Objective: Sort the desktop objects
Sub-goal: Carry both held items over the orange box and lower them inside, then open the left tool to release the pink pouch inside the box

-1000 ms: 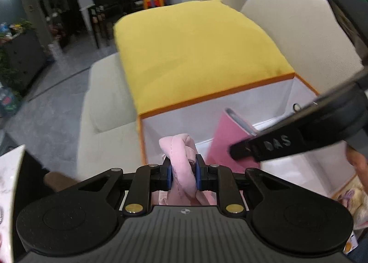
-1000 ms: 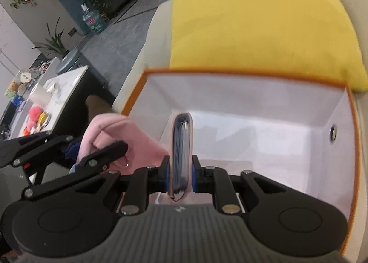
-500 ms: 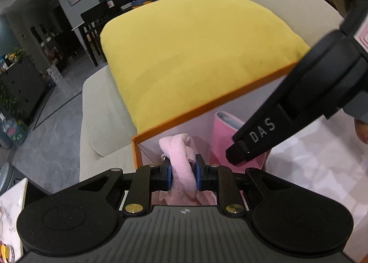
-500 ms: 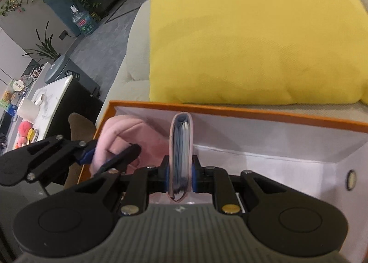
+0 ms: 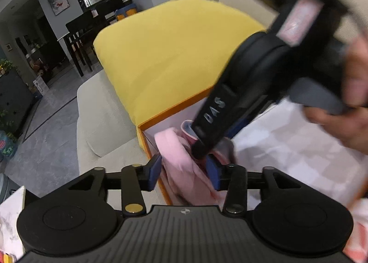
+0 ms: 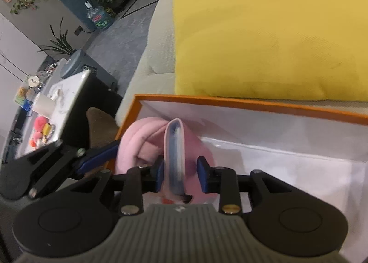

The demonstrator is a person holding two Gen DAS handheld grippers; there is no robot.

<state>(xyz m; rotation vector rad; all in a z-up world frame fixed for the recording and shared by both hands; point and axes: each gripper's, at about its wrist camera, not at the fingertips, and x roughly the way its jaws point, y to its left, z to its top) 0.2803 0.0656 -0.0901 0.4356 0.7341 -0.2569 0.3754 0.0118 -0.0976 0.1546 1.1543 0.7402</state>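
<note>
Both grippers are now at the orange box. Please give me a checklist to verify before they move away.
1. Left gripper open: ok, wide gap.
2. Right gripper open: ok, pads apart.
3. Pink cloth free of the left pads: cannot tell, it lies between them.
4. Notebook free of the right pads: cannot tell; it stands close to the left pad.
5. Both items inside the box: ok, in its left corner.
6. Grippers clear of each other: not ok, right finger crosses the left gripper's gap.

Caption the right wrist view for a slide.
Open right gripper releases a pink notebook beside a pink cloth inside the orange-rimmed white box.
</note>
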